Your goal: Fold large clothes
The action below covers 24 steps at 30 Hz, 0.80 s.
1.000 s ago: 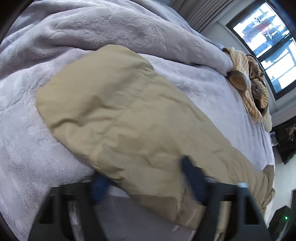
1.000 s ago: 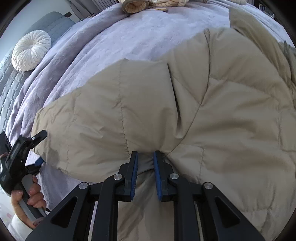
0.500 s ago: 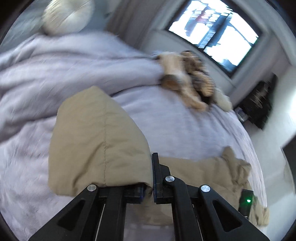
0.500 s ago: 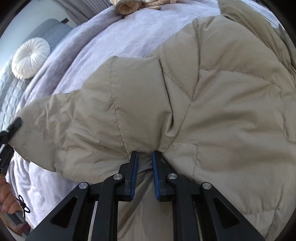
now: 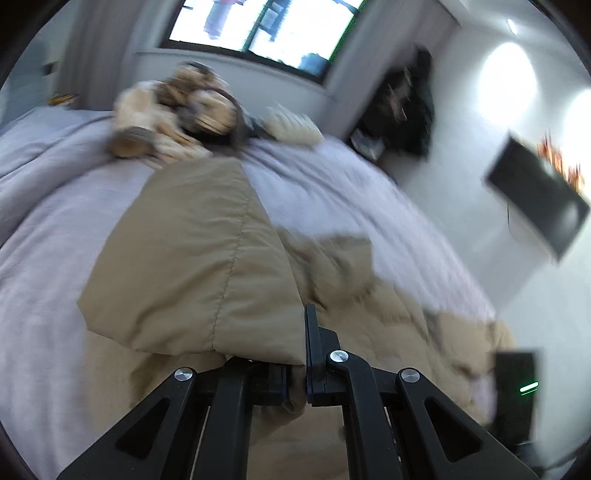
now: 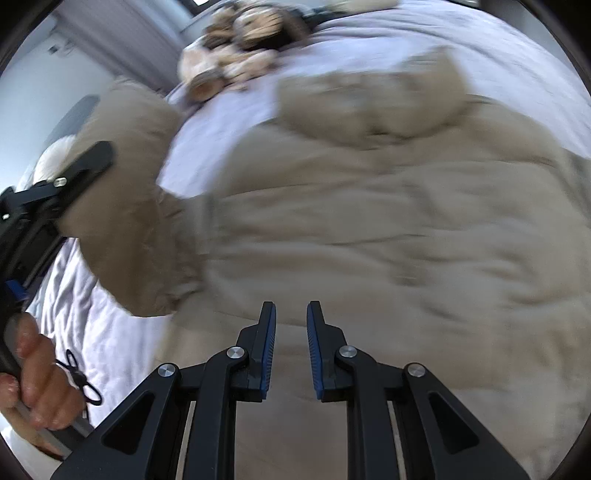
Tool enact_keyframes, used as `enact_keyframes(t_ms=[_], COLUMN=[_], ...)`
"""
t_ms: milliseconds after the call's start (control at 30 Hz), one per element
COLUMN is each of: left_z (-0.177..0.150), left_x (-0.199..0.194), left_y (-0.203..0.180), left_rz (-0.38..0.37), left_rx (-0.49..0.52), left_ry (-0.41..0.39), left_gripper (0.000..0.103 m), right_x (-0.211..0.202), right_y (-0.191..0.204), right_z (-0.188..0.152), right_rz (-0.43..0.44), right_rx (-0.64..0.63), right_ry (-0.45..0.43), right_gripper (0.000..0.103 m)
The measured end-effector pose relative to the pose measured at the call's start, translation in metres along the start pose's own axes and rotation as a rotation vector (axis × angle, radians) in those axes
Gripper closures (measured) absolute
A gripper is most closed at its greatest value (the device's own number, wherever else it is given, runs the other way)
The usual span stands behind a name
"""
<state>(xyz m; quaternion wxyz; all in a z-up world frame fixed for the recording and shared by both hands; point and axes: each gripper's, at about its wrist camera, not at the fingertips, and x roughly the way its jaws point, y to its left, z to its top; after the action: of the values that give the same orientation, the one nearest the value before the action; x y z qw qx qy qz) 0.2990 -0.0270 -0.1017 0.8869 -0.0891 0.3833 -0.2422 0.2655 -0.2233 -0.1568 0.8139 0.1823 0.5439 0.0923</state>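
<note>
A tan quilted jacket lies spread on the lilac bed cover. My left gripper is shut on the end of the jacket's sleeve and holds it lifted above the body of the jacket. In the right wrist view the left gripper shows at the left with the sleeve hanging from it. My right gripper is open a little, with nothing between its pads, just above the jacket's near edge.
A pile of beige and brown clothes lies at the far side of the bed below the window. Dark clothes hang at the wall on the right. A black device with a green light stands at the right.
My right gripper has let go of the jacket and opened. My left gripper closed on the sleeve end and has lifted and swung it over the jacket's body. Both views are blurred by motion.
</note>
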Motion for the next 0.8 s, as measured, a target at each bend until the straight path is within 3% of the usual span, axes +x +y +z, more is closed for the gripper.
enact_keyframes(t_ms=[133, 233, 500, 567, 600, 633, 667, 800], left_z=[-0.023, -0.046, -0.067, -0.067, -0.068, -0.067, -0.066, -0.064], left_x=[0.056, 0.084, 0.095, 0.094, 0.096, 0.090, 0.084, 0.070], left_y=[-0.051, -0.060, -0.065, -0.066, -0.062, -0.063, -0.066, -0.069], left_rz=[0.076, 0.129, 0.219, 0.222, 0.218, 0.217, 0.207, 0.203], left_rx=[0.129, 0.182, 0.268, 0.259, 0.248, 0.235, 0.237, 0.257], left_ry=[0.134, 0.227, 0.291, 0.301, 0.298, 0.271, 0.245, 0.261], left_gripper=[0.096, 0.095, 0.095, 0.068, 0.031, 0.017, 0.017, 0.017], right_x=[-0.032, -0.043, -0.045, -0.046, -0.049, -0.048, -0.048, -0.049], right_y=[-0.065, -0.106, -0.151, -0.149, -0.155, -0.154, -0.154, -0.150], right_z=[-0.012, -0.020, -0.016, -0.016, -0.021, -0.017, -0.017, -0.015], right_rz=[-0.070, -0.107, -0.093, -0.089, -0.083, -0.076, -0.072, -0.066], right_rx=[0.070, 0.132, 0.228, 0.228, 0.227, 0.228, 0.229, 0.222], right_ry=[-0.016, 0.000, 0.020, 0.019, 0.018, 0.017, 0.016, 0.019], right_gripper=[0.084, 0.084, 0.084, 0.084, 0.084, 0.084, 0.084, 0.083])
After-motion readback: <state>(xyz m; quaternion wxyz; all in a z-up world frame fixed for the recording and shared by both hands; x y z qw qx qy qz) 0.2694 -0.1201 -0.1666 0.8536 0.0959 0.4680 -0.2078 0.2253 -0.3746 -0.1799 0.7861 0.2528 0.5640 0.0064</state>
